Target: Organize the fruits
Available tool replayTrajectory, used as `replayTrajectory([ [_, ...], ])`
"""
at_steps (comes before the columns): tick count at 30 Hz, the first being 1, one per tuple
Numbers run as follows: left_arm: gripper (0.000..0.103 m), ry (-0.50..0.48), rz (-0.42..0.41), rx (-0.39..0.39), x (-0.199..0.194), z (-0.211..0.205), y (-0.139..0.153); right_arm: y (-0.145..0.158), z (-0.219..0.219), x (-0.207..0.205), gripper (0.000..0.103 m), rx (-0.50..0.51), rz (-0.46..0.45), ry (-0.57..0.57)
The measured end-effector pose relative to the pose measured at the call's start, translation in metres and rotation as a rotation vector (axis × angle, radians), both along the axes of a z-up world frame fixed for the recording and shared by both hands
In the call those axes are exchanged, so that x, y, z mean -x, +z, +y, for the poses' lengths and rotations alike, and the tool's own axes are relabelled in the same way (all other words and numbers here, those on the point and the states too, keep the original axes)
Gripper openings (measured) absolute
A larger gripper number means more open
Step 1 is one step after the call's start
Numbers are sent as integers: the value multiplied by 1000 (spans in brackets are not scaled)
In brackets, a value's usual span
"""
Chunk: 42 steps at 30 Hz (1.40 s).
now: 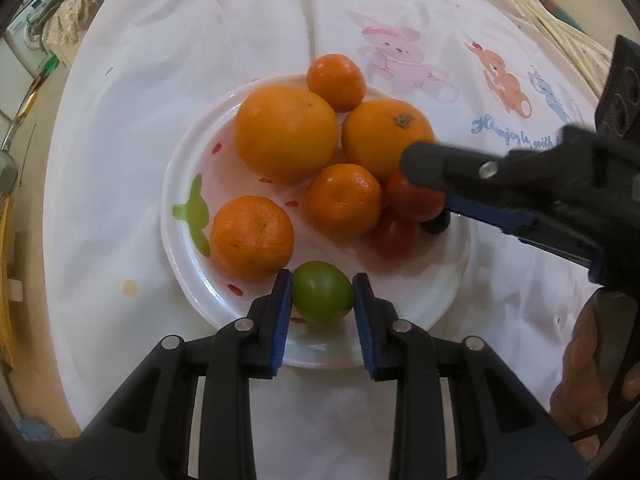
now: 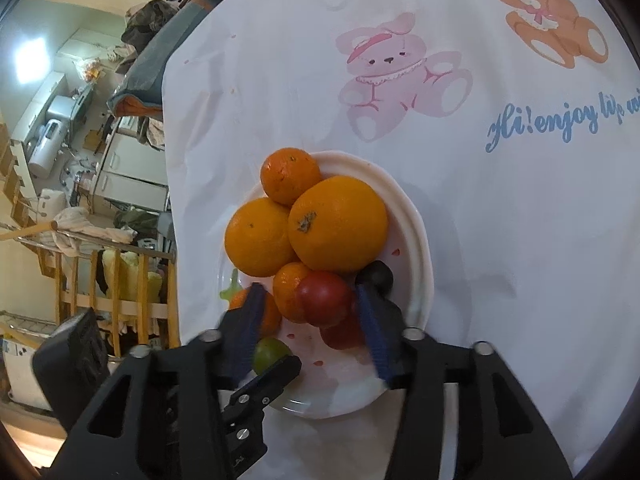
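Note:
A white plate holds two large oranges, three mandarins, two red fruits and a green fruit. My left gripper is shut on the green fruit at the plate's near edge. My right gripper reaches in from the right and stands open around the upper red fruit, its pads a little apart from it; a second red fruit lies beneath. In the left wrist view the right gripper's finger covers the red fruit. A dark fruit sits beside it.
The plate rests on a white tablecloth printed with bears and blue lettering. The table's left edge drops off to a cluttered room with a wooden railing. A hand holds the right gripper.

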<state>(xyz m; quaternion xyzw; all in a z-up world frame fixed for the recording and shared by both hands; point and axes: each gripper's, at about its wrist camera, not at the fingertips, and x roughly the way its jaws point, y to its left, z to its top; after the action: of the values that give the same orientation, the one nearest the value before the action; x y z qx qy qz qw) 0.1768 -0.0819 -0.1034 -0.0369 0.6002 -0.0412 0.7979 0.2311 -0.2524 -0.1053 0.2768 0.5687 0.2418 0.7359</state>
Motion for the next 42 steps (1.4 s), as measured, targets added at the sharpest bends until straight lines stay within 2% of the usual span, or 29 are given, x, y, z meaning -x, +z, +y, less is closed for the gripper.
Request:
replayTrajectory([
  [3, 28, 3, 10, 2, 0, 1, -2, 2, -7, 0, 65, -13, -4, -29],
  [4, 32, 2, 12, 2, 0, 1, -3, 3, -9, 0, 65, -15, -6, -36],
  [6, 44, -1, 15, 11, 0, 1, -3, 6, -14, 0, 66, -12, -19, -51],
  [8, 66, 4, 4, 11, 1, 1, -1, 10, -17, 0, 72, -2, -28, -59],
  [10, 74, 7, -5, 4, 1, 1, 1, 12, -20, 0, 78, 12, -35, -73],
  [13, 74, 6, 4, 27, 2, 1, 3, 16, -27, 2, 79, 15, -40, -80],
  [16, 74, -8, 6, 58, 6, -1, 10, 24, -34, 4, 86, 21, -63, -104],
  [25, 74, -4, -141, 23, 30, 11, 56, 55, -46, 29, 93, 70, -153, -125],
  [30, 74, -14, -185, 50, 50, 25, 81, 65, -44, 47, 95, 88, -188, -95],
  [35, 75, -24, -266, 5, 72, 36, 102, 73, -42, 71, 97, 123, -219, -101],
  [36, 77, -28, -275, -3, 76, 39, 106, 76, -41, 77, 98, 138, -235, -100],
  [38, 88, -22, -292, -21, 83, 44, 110, 81, -40, 87, 99, 160, -257, -98],
  [42, 88, 8, -342, -61, 100, 54, 118, 92, -36, 111, 99, 222, -315, -103],
])
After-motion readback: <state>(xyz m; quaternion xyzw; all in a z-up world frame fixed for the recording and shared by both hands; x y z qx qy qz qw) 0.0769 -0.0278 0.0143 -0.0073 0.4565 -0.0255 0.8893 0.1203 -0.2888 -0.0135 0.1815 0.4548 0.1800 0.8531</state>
